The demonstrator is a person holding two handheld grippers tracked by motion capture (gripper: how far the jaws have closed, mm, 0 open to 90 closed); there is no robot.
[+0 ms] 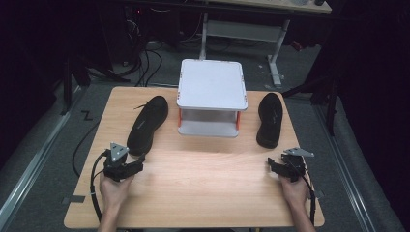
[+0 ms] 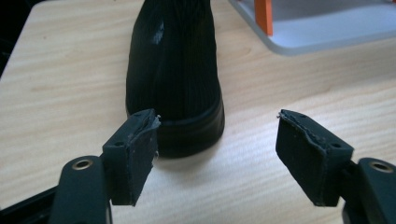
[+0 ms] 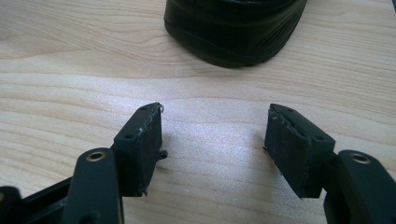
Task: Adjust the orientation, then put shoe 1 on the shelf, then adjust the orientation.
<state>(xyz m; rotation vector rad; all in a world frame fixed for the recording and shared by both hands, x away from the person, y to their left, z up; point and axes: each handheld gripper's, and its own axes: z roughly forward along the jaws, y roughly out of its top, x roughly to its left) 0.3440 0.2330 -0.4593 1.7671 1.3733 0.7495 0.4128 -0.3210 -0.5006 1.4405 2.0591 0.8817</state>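
Observation:
A black shoe [image 1: 147, 124] lies on the left of the wooden table [image 1: 203, 169], its heel toward me. My left gripper [image 1: 139, 163] hovers just short of that heel, open. In the left gripper view the shoe's heel [image 2: 175, 79] sits just beyond and left of the gap of my left gripper [image 2: 217, 116], with nothing between the pads. A second black shoe [image 1: 269, 120] lies on the right. My right gripper [image 1: 273, 165] is a little in front of its near end, open; in the right gripper view that shoe [image 3: 233, 28] lies well ahead of my right gripper [image 3: 215, 109].
A white two-tier rack [image 1: 212, 96] with orange posts stands at the back middle of the table, between the shoes; its corner [image 2: 317, 28] is in the left gripper view. Bare wood lies between the hands. Cables trail from both grippers off the near edge.

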